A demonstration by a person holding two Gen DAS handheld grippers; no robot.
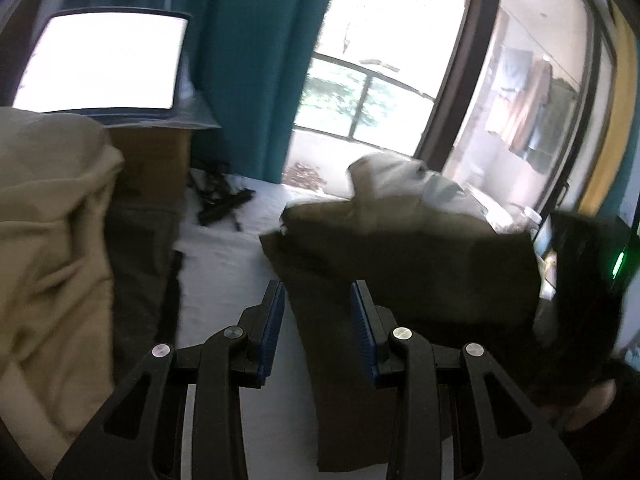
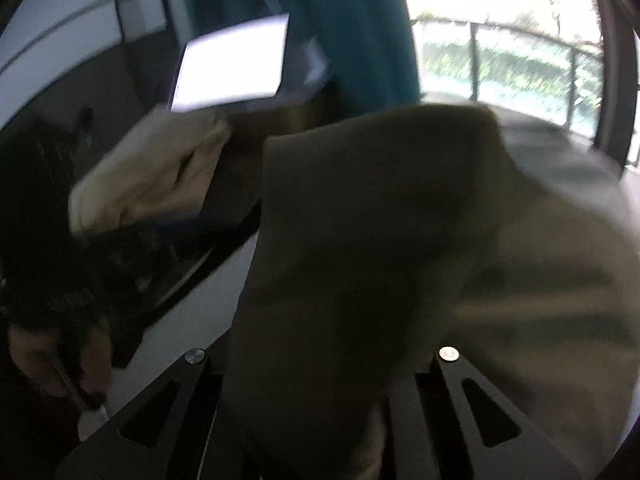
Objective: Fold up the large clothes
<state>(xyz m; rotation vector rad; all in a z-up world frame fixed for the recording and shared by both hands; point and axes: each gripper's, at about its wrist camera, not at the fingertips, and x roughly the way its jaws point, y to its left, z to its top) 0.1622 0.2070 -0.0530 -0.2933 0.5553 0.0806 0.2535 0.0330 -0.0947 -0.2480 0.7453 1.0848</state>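
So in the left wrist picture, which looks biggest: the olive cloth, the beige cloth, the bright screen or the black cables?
1. Olive cloth, but it lies nearest the camera, so unsure.
2. Beige cloth, close to it in size.
3. Bright screen.
4. Black cables, smallest.

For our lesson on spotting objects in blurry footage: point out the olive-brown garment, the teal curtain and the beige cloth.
olive-brown garment point(image 1: 400, 264): left wrist view, its broad flat middle.
teal curtain point(image 1: 260, 60): left wrist view, mid-drape.
beige cloth point(image 1: 52, 216): left wrist view, its rumpled centre.

Daylight glares through the window point(image 1: 384, 40); the room stays dim, cloth point(image 2: 380, 240) blurred, edges bent by fisheye.
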